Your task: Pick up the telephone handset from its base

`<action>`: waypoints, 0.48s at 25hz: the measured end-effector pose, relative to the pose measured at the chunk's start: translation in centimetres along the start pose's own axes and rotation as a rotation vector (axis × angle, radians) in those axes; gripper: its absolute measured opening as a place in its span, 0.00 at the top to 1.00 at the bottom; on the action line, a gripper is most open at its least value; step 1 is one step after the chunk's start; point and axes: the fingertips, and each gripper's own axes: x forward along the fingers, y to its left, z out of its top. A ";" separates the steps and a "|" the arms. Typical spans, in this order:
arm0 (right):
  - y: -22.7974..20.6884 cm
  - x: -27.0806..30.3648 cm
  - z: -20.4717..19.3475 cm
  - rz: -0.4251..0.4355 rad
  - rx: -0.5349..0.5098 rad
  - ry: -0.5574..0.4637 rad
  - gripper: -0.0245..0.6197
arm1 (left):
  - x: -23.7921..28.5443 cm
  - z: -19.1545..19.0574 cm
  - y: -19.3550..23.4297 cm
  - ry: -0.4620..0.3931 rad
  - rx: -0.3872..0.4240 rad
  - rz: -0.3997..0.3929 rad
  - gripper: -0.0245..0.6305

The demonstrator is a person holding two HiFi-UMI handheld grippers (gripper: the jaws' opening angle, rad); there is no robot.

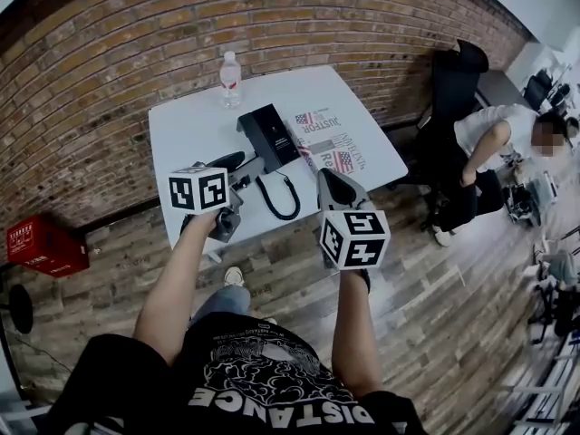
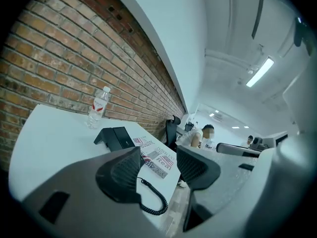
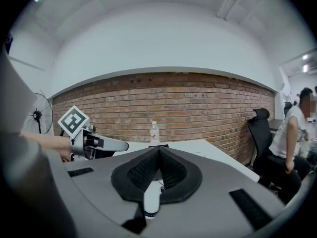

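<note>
The black telephone base (image 1: 269,136) stands in the middle of the white table (image 1: 186,130), and it also shows in the left gripper view as the base (image 2: 115,137). The handset seems to lie along its left side; I cannot make it out apart from the base. Its coiled cord (image 1: 281,208) loops toward the table's near edge, and the left gripper view shows the cord (image 2: 154,202) too. My left gripper (image 1: 231,163) hovers over the near edge, short of the base, open with nothing between its jaws (image 2: 158,155). My right gripper (image 1: 326,178) hangs off the near right edge, shut and empty (image 3: 158,150).
A water bottle (image 1: 230,78) stands at the table's far edge by the brick wall. A printed magazine (image 1: 331,148) lies right of the base. A black office chair (image 1: 453,89) and a seated person (image 1: 494,143) are to the right. A red crate (image 1: 45,247) sits on the floor at the left.
</note>
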 end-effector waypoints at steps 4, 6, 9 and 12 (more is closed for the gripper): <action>-0.1 1.7 -0.3 0.016 -0.012 0.012 0.96 | 1.2 -0.5 1.8 -0.002 -0.060 -0.018 0.64; -0.1 2.8 -0.4 0.021 -0.017 0.019 0.96 | 1.9 -0.9 3.1 0.008 -0.087 -0.020 0.64; 0.0 4.7 -0.3 0.031 -0.027 0.033 0.96 | 3.1 -1.4 5.2 0.033 -0.141 -0.019 0.64; -0.3 6.6 -0.3 0.031 -0.030 0.048 0.96 | 4.4 -1.8 6.9 0.058 -0.199 -0.037 0.64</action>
